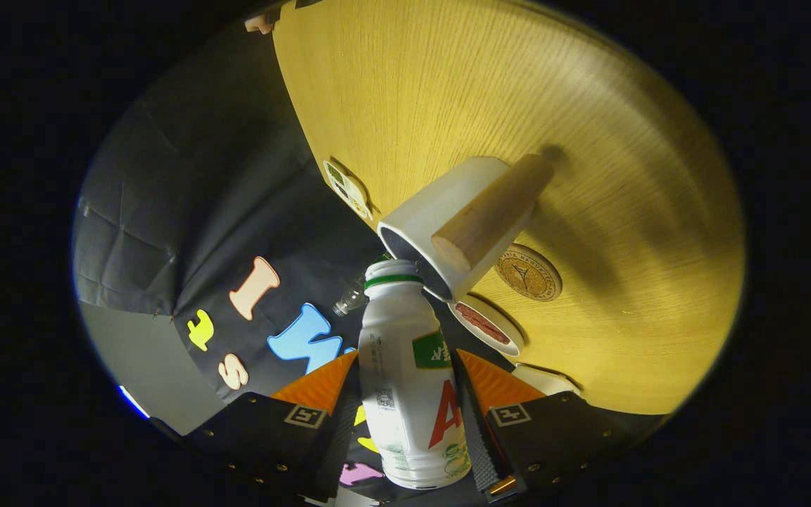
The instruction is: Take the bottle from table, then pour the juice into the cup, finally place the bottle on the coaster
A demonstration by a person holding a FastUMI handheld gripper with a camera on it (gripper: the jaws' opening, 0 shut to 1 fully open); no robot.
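Already the gripper (405,394) pinched the white juice bottle (409,380) between both fingers, lifted off the wooden table (588,105) and tipped, mouth at the rim of the white wooden-handled cup (441,211); pouring looked underway; the round coaster (529,272) waited bare beside the cup.

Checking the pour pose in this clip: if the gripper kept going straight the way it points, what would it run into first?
The gripper, shut on the bottle, points at the cup. The bottle's open mouth would likely meet the cup's rim first; how much gap remains is unclear.
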